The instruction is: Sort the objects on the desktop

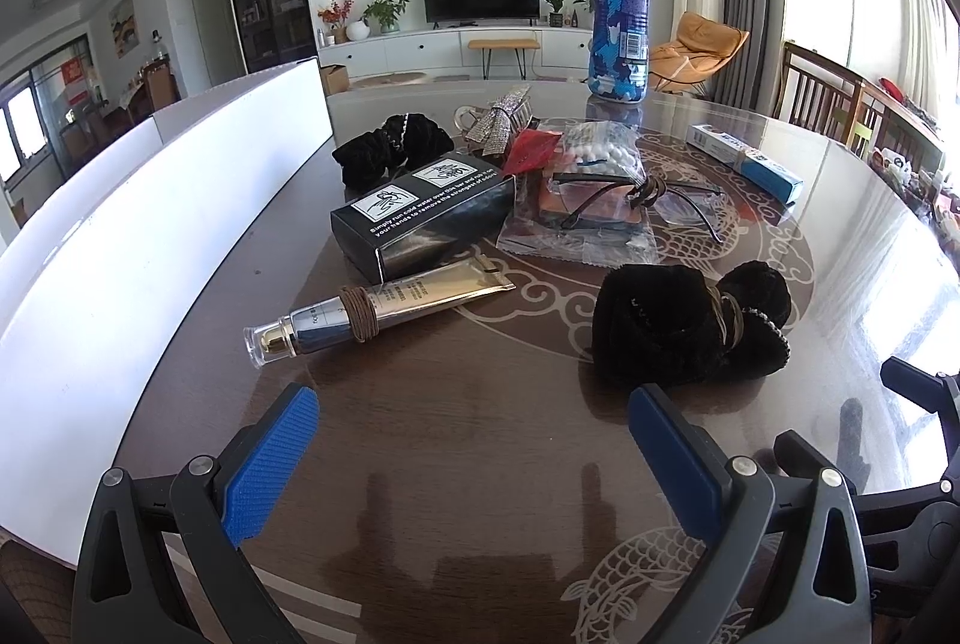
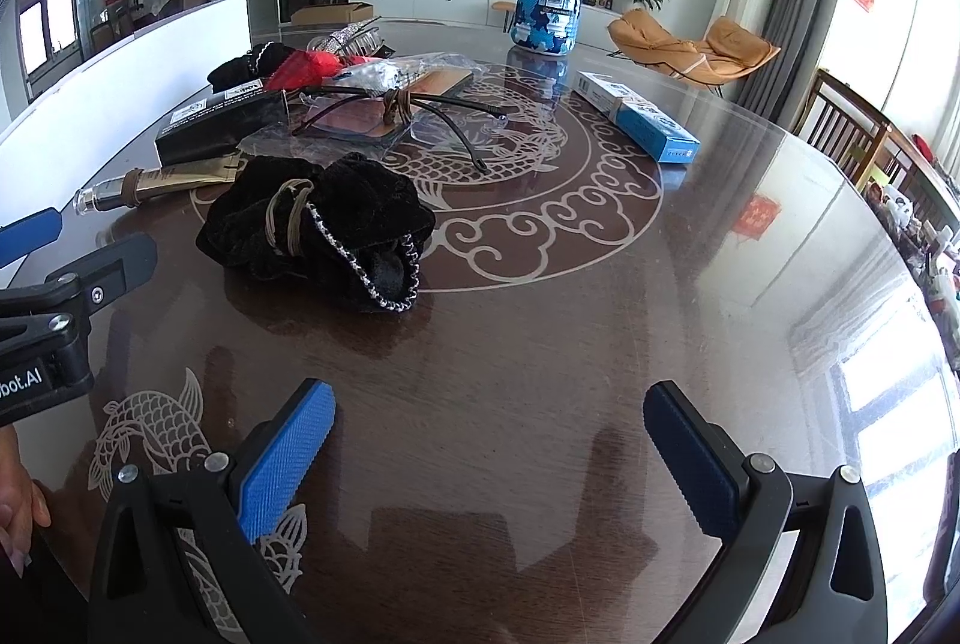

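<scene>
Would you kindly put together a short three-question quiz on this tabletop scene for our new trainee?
1. True or false: the blue camouflage bottle stands upright on the table.
2. What is wrapped around the gold tube?
A. brown hair ties
B. a red ribbon
C. clear tape
3. Fill in: both the left gripper and the right gripper are ____, with nothing between their pads.

Key
1. True.
2. A; the brown hair ties ring the tube near its pump end.
3. Open.
</scene>
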The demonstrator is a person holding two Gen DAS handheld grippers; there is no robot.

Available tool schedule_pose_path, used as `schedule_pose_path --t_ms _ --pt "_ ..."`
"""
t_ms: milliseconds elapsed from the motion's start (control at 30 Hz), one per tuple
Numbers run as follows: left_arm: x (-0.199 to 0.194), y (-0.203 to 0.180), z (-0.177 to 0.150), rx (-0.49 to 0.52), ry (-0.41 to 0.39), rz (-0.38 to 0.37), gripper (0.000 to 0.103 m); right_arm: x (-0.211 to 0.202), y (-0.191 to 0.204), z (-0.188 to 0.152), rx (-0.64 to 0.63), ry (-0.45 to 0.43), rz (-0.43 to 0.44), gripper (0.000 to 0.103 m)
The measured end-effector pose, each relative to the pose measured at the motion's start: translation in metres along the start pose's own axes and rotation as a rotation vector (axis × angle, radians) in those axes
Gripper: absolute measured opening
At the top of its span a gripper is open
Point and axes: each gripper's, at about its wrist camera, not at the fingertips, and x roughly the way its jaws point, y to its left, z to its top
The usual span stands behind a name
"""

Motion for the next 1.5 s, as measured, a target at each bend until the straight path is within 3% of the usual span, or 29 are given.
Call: schedule_pose_path --t_ms 1033,1267,1500 --pt "0.000 -0.005 0.000 0.026 -0.005 0.017 0.103 0.000 0.000 0.000 -0.001 0.002 0.002 0.103" --pt "-0.003 0.019 -0.009 0.024 0.052 0.004 0.103 0.015 -0.011 0.011 0.063 0.092 0.091 0.103" --pt "0.001 0.045 -0.025 0.154 0.121 0.059 0.103 0.033 0.021 0.038 -0.030 0.117 0.161 0.103"
